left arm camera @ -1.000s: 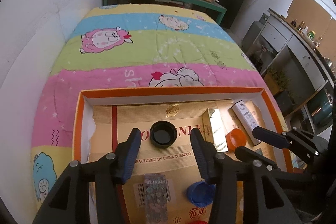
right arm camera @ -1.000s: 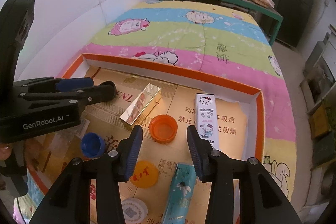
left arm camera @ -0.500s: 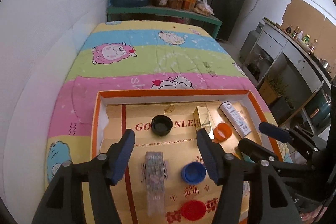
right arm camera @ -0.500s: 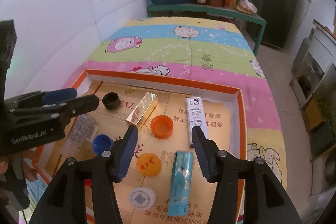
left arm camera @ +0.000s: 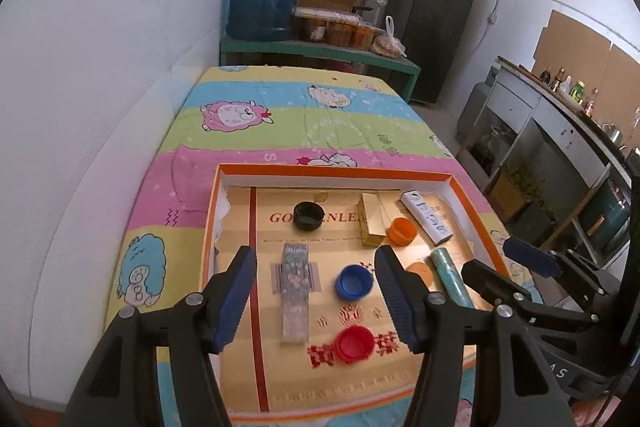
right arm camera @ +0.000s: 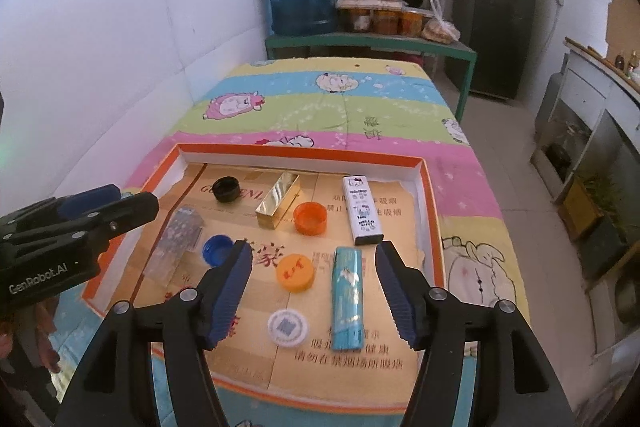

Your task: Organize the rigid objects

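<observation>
Both grippers hang above the orange-rimmed tray on the bed, nothing between their jaws. The left gripper is fully released, with the blue cap and patterned box below its jaws. The right gripper is opening over the yellow cap, white cap and teal box.
</observation>
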`<state>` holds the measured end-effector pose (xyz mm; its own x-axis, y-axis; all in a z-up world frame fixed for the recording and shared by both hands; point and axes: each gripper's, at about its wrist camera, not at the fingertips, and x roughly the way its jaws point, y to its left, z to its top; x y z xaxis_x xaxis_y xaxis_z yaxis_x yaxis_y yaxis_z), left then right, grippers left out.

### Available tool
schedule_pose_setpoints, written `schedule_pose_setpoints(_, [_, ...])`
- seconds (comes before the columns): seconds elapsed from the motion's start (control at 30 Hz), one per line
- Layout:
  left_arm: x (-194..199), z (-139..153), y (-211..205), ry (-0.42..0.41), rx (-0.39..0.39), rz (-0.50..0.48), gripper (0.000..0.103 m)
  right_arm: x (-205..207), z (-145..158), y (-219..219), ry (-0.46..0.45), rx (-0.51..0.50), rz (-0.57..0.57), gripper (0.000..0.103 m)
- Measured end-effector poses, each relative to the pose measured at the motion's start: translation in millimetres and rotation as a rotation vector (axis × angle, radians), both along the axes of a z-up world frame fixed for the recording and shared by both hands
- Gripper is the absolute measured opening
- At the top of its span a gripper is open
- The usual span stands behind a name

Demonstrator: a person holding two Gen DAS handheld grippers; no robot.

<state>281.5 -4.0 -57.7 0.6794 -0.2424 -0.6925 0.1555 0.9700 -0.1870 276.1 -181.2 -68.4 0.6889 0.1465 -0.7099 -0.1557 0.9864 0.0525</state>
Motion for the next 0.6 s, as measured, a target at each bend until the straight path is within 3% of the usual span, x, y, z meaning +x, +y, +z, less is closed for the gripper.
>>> schedule_pose_setpoints(0.6, [-73.1, 24.9, 2.2, -0.069, 0.042, 0.051, 0.061, -63.6, 28.7, -0.1, -0.078, 0.010, -0.065, 0.066])
